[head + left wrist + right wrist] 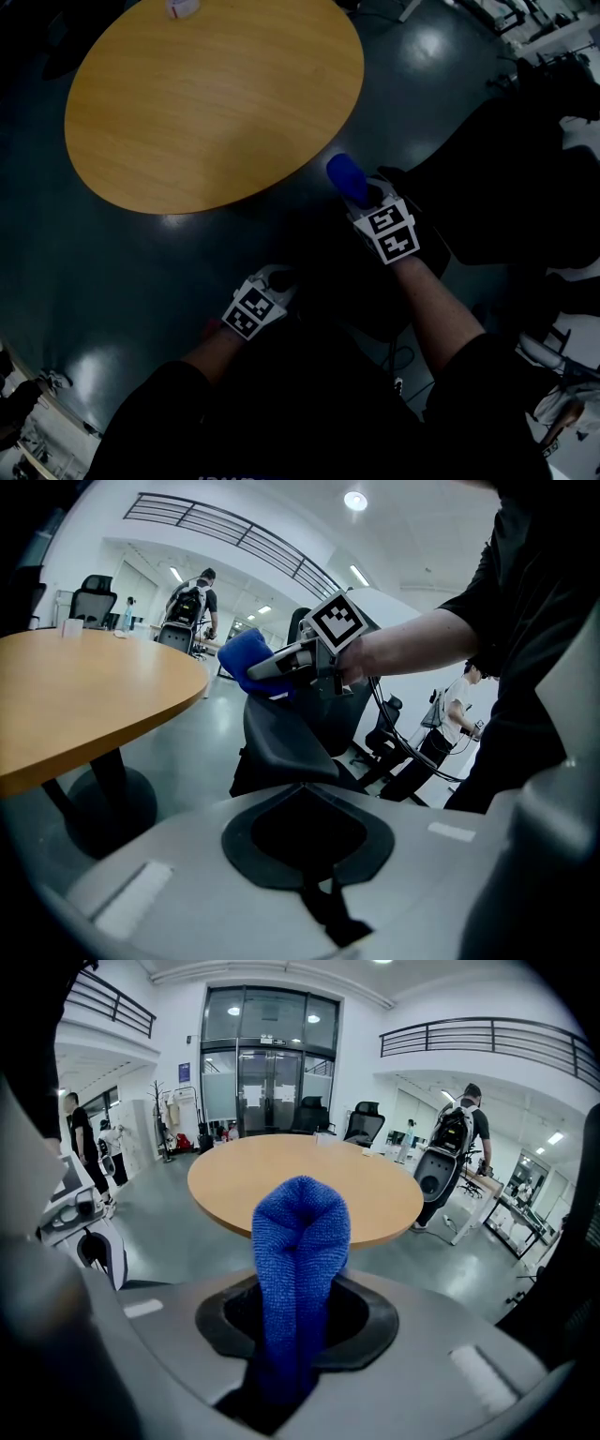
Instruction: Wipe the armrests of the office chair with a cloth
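Beside the round table [216,94], the right gripper [296,1340] pinches a blue cloth [300,1241] near the chair armrest [281,747], the left gripper [307,841] closed on nothing; rubbing could drag the cloth free.

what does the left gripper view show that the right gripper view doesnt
Only the left gripper view: the near black chair, the right tool seen from outside, and the left tool shut on nothing. Only the right gripper view: glass doors at the far wall. Both: the round wooden table and the blue cloth clamped in the right tool.
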Tool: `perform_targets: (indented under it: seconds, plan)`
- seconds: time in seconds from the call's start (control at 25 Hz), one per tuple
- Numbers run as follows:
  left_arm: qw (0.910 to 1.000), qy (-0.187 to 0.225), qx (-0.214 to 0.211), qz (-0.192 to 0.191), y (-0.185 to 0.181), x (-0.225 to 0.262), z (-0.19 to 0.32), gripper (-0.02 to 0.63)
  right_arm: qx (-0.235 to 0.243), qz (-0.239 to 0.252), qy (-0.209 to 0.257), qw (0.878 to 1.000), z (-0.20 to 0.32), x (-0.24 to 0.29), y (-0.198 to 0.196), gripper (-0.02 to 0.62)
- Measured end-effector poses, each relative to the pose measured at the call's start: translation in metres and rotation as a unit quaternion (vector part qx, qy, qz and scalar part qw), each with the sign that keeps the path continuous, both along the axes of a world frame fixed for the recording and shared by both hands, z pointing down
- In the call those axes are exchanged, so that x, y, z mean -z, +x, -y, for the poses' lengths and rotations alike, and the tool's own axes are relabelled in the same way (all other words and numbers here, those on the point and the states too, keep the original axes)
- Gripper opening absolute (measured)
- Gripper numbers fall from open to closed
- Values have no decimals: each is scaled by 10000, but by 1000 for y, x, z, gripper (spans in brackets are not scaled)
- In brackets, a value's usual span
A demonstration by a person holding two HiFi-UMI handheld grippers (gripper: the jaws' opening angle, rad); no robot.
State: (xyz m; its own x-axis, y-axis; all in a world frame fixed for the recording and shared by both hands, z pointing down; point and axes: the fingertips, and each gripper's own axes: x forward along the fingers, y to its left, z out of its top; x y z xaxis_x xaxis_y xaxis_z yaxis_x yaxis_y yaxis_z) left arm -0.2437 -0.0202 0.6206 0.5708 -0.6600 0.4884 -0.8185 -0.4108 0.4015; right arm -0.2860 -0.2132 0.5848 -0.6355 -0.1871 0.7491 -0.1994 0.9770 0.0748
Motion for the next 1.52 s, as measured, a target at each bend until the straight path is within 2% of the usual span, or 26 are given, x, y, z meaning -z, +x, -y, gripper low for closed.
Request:
perform_targets:
  seconds: [1.52]
  plan:
    - [10000,12,19,-4,3,2,6,17,449,135,-162,9988,-52,3,-14,110]
